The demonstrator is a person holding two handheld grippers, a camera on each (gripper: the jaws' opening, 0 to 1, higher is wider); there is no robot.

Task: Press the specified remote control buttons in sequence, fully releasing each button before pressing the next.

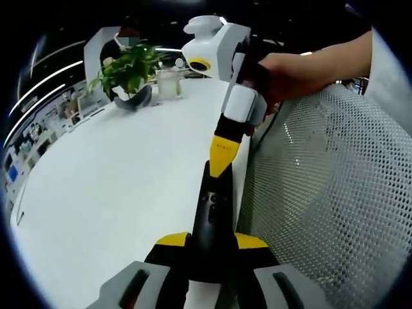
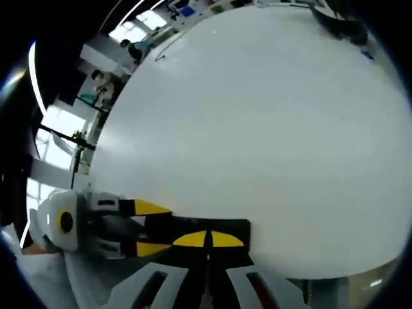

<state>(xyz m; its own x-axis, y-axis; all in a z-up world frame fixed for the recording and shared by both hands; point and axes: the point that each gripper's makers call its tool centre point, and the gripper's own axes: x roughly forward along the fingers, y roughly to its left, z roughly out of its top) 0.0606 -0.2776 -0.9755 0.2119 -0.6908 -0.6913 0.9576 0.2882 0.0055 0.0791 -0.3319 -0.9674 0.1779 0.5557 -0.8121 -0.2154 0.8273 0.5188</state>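
Remote (image 1: 212, 215) pinched in left gripper (image 1: 212, 243) fingers, above desk (image 1: 116, 187) edge. Right gripper (image 1: 222, 154) fingers pressed together, tip on buttons. Risk: off-centre press hits neighbouring button; hard push tilts remote.

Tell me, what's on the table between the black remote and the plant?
Nothing. In the left gripper view, bare white table stretches from the remote, clamped in the left gripper, to the potted plant.

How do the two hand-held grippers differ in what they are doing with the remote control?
The left hand-held gripper grips the black remote control between its jaws, one on each side; the right hand-held gripper has its jaws together and points their tip down onto the remote's face. The left acts as holder, the right as presser. Both have yellow-tipped jaws.
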